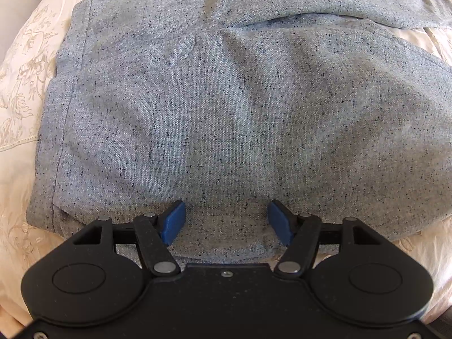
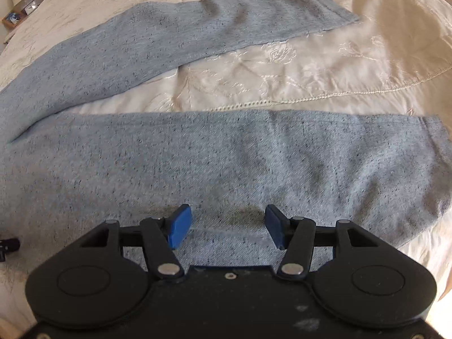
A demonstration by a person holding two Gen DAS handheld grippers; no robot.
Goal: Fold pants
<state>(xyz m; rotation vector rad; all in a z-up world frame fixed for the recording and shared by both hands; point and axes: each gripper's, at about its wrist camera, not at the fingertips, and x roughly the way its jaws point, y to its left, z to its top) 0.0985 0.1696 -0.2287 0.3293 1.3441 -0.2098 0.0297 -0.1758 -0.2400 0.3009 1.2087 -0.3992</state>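
The pants [image 2: 197, 163] lie flat on the bedspread [image 2: 310, 67], legs splayed with bare cover between them and beyond the hems. Both the left gripper [image 1: 226, 220] and right gripper [image 2: 228, 226] hover over the near edge, fingers spread wide, holding nothing.

No text, label, brand or number can be read anywhere; the small items on the far wooden bedside stand [image 2: 12, 18] are too blurred.
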